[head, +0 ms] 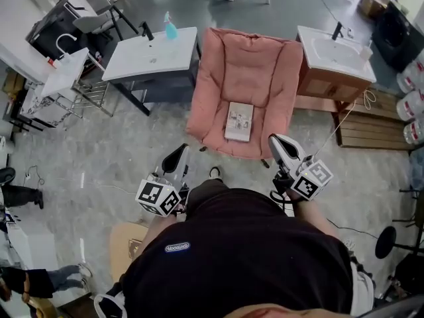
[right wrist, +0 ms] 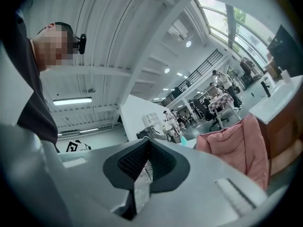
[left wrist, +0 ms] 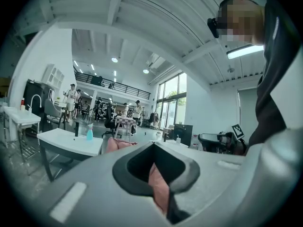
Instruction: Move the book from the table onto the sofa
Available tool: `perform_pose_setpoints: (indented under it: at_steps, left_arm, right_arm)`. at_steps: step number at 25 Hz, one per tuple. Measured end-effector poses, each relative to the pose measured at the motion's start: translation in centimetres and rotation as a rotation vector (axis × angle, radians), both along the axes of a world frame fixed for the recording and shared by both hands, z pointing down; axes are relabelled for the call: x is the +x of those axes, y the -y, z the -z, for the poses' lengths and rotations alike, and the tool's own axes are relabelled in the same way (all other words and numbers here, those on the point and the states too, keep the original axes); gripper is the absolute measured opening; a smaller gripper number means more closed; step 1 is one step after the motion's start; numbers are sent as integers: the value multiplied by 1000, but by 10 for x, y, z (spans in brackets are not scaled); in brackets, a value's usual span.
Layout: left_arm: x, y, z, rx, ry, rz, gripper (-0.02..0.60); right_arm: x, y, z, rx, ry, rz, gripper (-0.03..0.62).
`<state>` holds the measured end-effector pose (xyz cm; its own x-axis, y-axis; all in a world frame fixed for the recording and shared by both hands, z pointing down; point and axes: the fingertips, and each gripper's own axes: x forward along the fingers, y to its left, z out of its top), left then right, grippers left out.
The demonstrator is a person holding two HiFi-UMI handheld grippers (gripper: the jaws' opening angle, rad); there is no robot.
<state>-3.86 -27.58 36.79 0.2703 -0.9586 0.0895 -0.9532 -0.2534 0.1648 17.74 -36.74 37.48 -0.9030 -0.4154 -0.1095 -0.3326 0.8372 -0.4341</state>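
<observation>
A thin light-coloured book (head: 239, 120) lies flat on the seat of the pink cushioned sofa (head: 265, 65), with neither gripper touching it. My left gripper (head: 179, 156) is held close to my body, short of the sofa's front left corner, jaws together and empty. My right gripper (head: 281, 146) hovers at the sofa's front right corner, also shut with nothing in it. In the left gripper view the left gripper (left wrist: 154, 162) points level over the sofa (left wrist: 116, 144). The right gripper view shows the right gripper (right wrist: 147, 161), and the sofa (right wrist: 236, 141) stands to its right.
A white sink table (head: 152, 53) with a blue bottle (head: 170, 26) stands left of the sofa. A wooden sink cabinet (head: 334, 58) stands to its right, with a wooden pallet (head: 371, 128) and water jugs (head: 414, 105) beyond. A cardboard box (head: 126, 244) sits by my left leg.
</observation>
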Motion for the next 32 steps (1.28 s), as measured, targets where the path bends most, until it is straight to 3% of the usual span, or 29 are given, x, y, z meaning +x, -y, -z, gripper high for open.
perform_pose_setpoints:
  at_steps: [7, 14, 23, 32]
  left_arm:
    - [-19, -25, 12, 34, 20, 77, 5]
    - [-60, -79, 23, 68, 45, 212, 5]
    - [-132, -258, 34, 81, 65, 541, 5]
    - [-165, -420, 24, 37, 61, 729, 5]
  right_arm:
    - [-45, -11, 10, 45, -20, 127, 31]
    - [-115, -44, 24, 97, -52, 294, 31]
    - [-242, -194, 30, 128, -45, 642, 31]
    - [-302, -338, 21, 104, -41, 815, 31]
